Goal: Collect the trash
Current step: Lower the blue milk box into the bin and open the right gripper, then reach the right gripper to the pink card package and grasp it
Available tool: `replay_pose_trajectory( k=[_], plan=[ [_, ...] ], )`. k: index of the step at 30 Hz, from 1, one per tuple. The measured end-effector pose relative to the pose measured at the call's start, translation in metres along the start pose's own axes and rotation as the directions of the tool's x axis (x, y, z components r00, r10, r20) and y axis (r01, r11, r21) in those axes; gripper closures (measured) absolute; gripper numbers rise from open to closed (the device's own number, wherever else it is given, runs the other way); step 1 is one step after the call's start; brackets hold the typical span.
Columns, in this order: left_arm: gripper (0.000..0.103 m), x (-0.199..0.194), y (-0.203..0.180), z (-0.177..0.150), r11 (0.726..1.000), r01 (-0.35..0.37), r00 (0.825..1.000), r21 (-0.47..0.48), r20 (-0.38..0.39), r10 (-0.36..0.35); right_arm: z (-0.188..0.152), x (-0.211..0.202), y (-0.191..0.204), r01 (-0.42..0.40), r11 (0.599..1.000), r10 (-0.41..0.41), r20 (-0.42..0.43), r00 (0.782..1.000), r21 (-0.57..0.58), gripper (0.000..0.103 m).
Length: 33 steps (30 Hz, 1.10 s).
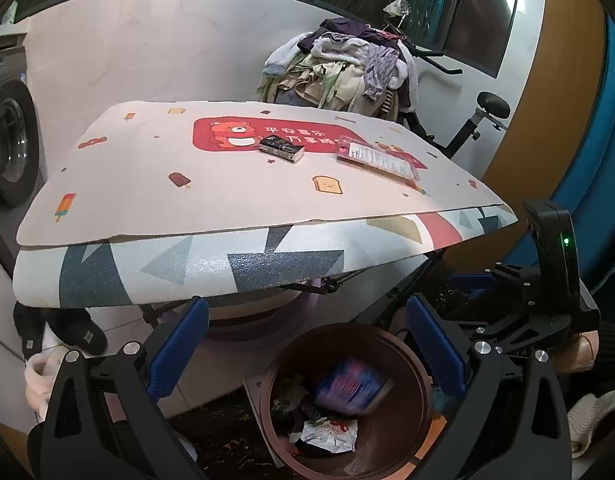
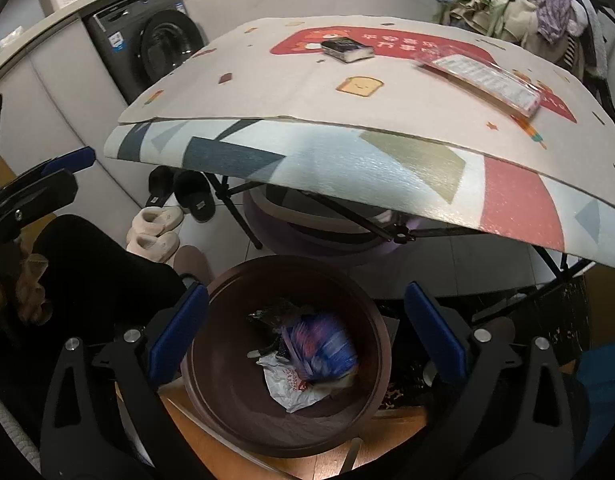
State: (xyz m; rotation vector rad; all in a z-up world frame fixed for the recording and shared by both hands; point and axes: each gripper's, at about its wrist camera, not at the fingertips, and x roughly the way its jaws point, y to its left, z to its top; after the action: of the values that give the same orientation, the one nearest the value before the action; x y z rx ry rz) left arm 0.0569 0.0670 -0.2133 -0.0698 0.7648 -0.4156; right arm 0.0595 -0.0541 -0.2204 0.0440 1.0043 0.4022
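Brown bin (image 2: 211, 360): holds wrappers. Tabletop (image 1: 147, 184): small box (image 1: 282, 148), blister pack (image 1: 381, 160) left. Both claws (image 1: 307, 344) (image 2: 305, 330) spread, empty.

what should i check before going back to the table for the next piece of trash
1. Left gripper open, nothing between its fingers: ok.
2. Right gripper open and holding nothing: ok.
3. Blue wrapper lies inside the brown bin, not on its rim: ok.
4. Trash left on the table: dark small box and pink flat package, both lying flat and apart from each other: ok.
5. Room left in the bin: trash covers only the bottom: ok.
6. Whether the dark box is empty and really trash: cannot tell.
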Motion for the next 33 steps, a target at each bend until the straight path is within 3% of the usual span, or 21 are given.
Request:
replay_pose_trajectory(
  k=[19, 24, 33],
  plan=[
    [0.006, 0.003, 0.001, 0.0, 1.0, -0.008, 1.0, -0.003, -0.008, 0.008, 0.0, 0.0, -0.008, 0.017, 0.999, -0.017, -0.005, 1.0, 0.042, 0.006],
    [0.006, 0.004, 0.007, 0.005, 1.0, 0.007, 1.0, -0.026, -0.004, -0.007, 0.015, -0.01, -0.028, -0.002, 0.994, -0.001, 0.028, 1.0, 0.105, 0.006],
    [0.006, 0.013, 0.011, 0.037, 1.0, -0.004, 1.0, -0.001, 0.02, 0.004, 0.083, -0.017, -0.074, 0.183, 0.983, -0.181, 0.117, 0.976, -0.005, 0.007]
  ],
)
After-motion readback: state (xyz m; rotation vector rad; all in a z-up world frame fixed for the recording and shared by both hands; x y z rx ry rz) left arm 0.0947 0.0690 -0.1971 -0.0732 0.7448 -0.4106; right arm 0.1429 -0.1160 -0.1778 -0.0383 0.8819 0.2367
